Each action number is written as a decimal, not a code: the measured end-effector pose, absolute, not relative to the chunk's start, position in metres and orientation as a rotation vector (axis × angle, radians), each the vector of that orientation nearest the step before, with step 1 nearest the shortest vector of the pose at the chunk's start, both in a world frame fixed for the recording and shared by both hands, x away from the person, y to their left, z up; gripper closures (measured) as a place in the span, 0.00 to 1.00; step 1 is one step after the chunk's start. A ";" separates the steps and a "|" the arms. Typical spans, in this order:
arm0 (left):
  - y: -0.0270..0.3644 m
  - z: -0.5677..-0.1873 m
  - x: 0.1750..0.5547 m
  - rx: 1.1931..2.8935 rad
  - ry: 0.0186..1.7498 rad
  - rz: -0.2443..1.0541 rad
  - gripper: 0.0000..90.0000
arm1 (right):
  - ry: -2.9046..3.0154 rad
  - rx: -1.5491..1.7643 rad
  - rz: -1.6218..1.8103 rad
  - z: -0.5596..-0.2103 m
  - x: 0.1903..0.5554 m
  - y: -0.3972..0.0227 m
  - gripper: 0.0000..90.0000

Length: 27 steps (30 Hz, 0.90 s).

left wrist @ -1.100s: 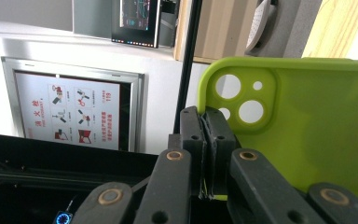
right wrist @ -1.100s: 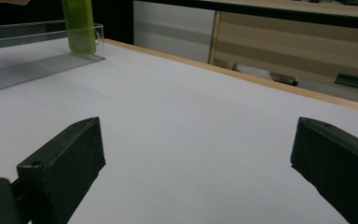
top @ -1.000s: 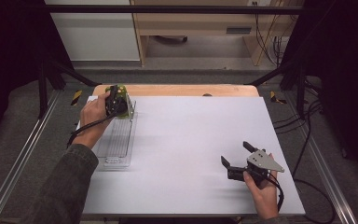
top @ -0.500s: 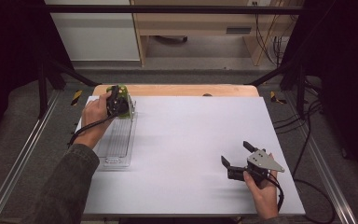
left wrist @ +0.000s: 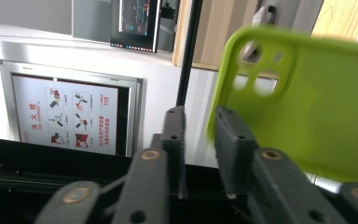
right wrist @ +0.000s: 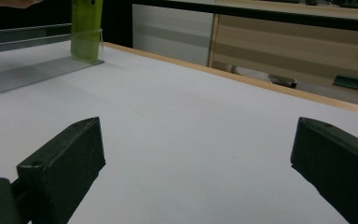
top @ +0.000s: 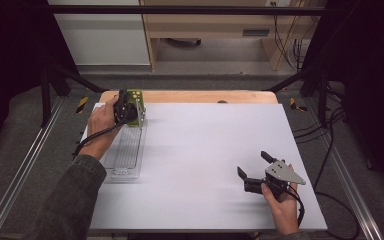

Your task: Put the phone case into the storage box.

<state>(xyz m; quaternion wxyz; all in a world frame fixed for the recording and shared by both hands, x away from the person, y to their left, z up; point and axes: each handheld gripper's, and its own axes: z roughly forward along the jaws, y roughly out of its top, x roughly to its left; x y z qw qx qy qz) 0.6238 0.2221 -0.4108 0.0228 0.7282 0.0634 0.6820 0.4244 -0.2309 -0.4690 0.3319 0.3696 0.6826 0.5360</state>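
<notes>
High view: green phone case [top: 136, 105] just beside narrowly parted left gripper [top: 125, 111]; right gripper [top: 254, 170] wide, well apart.

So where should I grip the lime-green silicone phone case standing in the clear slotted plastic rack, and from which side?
Take the lime-green silicone phone case by its free upper edge, coming down from above with one jaw on each broad face. It stands upright on edge at the far end of the clear slotted plastic rack, so its lower edge is seated and probably hard to reach.
</notes>
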 end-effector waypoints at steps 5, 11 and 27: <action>0.224 -0.403 0.623 2.208 0.254 2.101 0.66 | 1.773 0.968 1.409 -0.468 0.424 -0.232 0.03; 0.225 -0.400 0.622 2.186 0.276 2.088 0.59 | 1.768 0.967 1.412 -0.467 0.423 -0.233 0.03; 0.223 -0.401 0.622 2.171 0.302 2.076 0.48 | 1.771 0.966 1.409 -0.467 0.424 -0.233 0.03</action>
